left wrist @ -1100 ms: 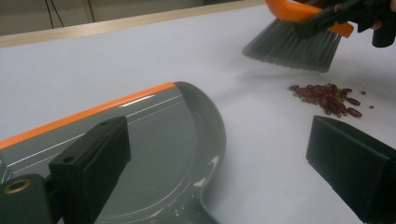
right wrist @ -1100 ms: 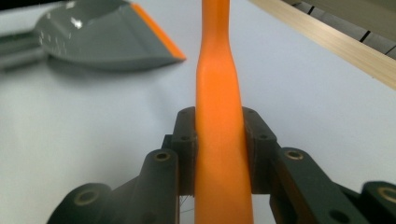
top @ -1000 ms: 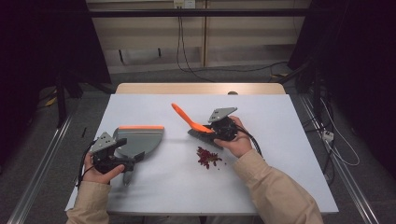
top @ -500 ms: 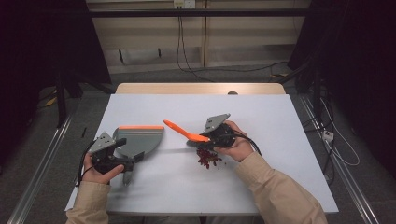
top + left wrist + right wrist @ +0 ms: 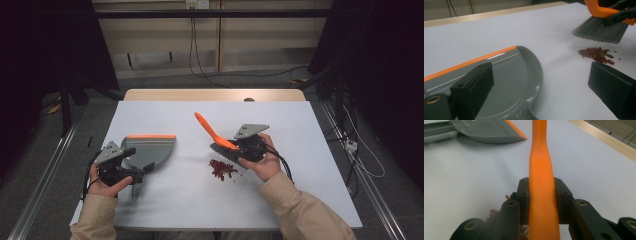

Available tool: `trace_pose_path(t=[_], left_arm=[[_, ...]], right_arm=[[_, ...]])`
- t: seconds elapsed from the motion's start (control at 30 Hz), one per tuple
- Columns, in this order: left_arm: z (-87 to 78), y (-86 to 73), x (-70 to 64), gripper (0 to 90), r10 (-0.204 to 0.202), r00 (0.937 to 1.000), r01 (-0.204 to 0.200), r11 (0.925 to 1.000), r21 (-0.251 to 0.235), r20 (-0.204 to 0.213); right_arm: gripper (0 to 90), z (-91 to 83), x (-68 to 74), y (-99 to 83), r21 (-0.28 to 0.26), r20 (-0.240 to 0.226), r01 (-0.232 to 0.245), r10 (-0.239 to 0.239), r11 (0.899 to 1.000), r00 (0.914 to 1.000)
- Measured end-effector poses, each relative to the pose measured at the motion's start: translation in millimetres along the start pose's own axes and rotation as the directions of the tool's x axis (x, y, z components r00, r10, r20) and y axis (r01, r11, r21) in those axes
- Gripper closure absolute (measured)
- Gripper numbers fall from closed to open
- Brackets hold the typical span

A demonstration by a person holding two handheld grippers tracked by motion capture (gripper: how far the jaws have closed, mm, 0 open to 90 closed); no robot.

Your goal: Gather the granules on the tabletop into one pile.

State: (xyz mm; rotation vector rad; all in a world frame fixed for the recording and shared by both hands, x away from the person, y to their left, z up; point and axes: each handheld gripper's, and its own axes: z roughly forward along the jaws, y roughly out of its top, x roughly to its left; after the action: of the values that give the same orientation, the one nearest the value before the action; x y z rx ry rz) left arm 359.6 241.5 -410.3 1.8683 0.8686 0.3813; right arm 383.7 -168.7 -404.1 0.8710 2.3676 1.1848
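From above, your right tongs [image 5: 231,150] gripped an orange-handled brush [image 5: 212,131], its handle slanting up and away from you over the white table [image 5: 300,150]. A small heap of red beans [image 5: 222,169] lay just on your side of those tongs. Your left tongs [image 5: 134,172] sat by the handle of a grey dustpan [image 5: 147,150], well apart from the beans.

From your left tongs [image 5: 541,85], the jaws stood wide, the dustpan [image 5: 509,75] between and beneath them, the beans [image 5: 596,53] ahead to the right, under the brush bristles [image 5: 600,31].

From your right tongs [image 5: 541,195], the jaws clamped the orange handle [image 5: 540,170], with the dustpan [image 5: 486,131] far ahead left.
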Motion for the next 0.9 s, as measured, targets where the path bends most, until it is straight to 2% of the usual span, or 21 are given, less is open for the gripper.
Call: trace_pose_path(t=[0.1,0.17,0.27,0.37,0.63,0.77,0.9], left_arm=[[-0.1,0.2,-0.9,6.3,0.002,1.0,-0.002,1.0,0.0,0.002],[-0.5,0.7,-2.0,6.3,0.0,1.0,0.0,1.0,-0.004,0.003],[-0.7,1.8,-3.2,6.3,0.006,1.0,-0.006,1.0,-0.002,0.002],[-0.3,1.9,-3.6,6.4,0.009,1.0,-0.009,1.0,0.0,0.002],[-0.5,0.7,-2.0,6.3,-0.001,1.0,0.001,1.0,-0.001,-0.002],[-0.5,0.5,-2.0,6.3,0.001,1.0,-0.001,1.0,0.0,-0.004],[0.3,0.7,-2.3,6.4,0.008,1.0,-0.008,1.0,0.004,-0.003]], right_arm=[[71.0,-10.6,3.2,-12.7,-0.027,0.052,-0.06,0.061,0.998,0.9968],[71.0,-15.8,4.8,-20.3,-0.048,0.071,-0.096,0.099,0.994,0.9925],[71.1,-15.4,6.0,-27.5,-0.066,0.061,-0.136,0.14,0.988,0.9882],[71.1,-9.0,8.8,-26.3,-0.082,0.043,-0.155,0.159,0.985,0.9864],[71.0,12.6,14.0,-6.4,-0.115,0.009,-0.138,0.14,0.984,0.9901],[71.0,7.0,18.1,-1.3,-0.12,-0.006,-0.121,0.121,0.985,0.9926],[71.0,-1.9,26.4,-4.4,-0.106,-0.023,-0.104,0.102,0.989,0.9945]])
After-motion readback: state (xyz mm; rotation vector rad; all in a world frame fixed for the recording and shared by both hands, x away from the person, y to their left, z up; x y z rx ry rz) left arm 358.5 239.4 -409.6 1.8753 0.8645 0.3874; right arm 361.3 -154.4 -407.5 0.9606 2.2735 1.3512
